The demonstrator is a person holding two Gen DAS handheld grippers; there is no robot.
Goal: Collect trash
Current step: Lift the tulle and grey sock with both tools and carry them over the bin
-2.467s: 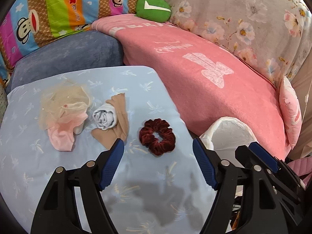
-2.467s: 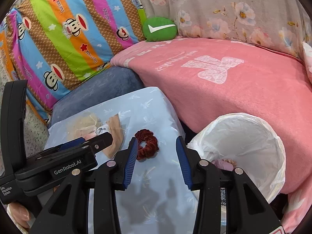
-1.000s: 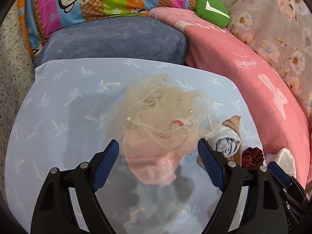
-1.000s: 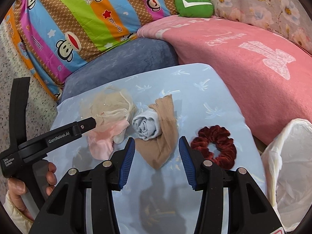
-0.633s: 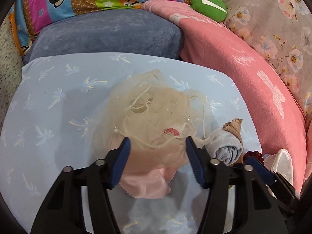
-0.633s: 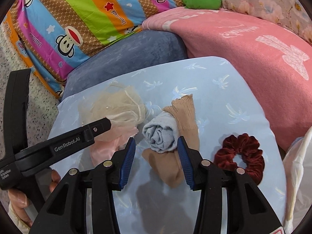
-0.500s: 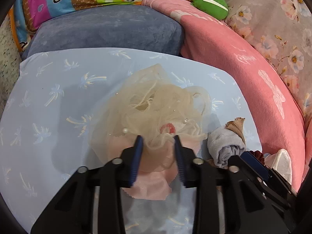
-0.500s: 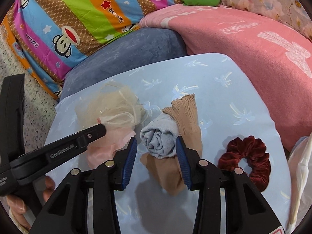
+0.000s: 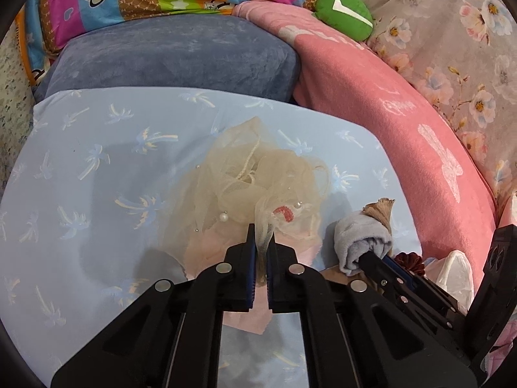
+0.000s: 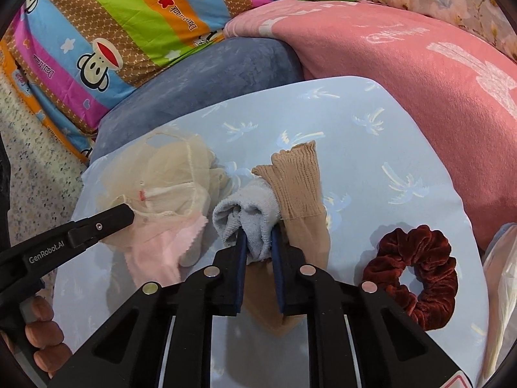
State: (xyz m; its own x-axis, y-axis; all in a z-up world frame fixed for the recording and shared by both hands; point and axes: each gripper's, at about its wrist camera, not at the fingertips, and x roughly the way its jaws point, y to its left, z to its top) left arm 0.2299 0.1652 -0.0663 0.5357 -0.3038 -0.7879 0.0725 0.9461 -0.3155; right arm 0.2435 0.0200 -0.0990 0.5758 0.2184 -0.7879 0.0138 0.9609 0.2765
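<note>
Pinching cream mesh fabric (image 9: 258, 181), the left gripper (image 9: 261, 245); beside it, the right gripper (image 10: 258, 242) is closing on a rolled grey sock (image 10: 248, 216).

home living room, sofa with pink blanket (image 10: 404, 64), cartoon monkey bedding (image 10: 113, 26), floral cover (image 9: 452, 48), blue-clothed table (image 9: 97, 177)

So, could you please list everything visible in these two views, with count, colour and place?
Mesh puff: one, cream, left on the cloth, over a pink rag.
Rolled sock: one, grey, middle.
Stocking: one, tan, under the sock.
Scrunchie: one, dark red, right.
Tablecloth: one, pale blue.
Cushion: one, blue-grey, behind.
Blanket: one, pink, right.
Toy: one, green, at the back.
Bin bag: one, white, far right.
Left gripper: shut on the puff.
Right gripper: closing on the sock.
</note>
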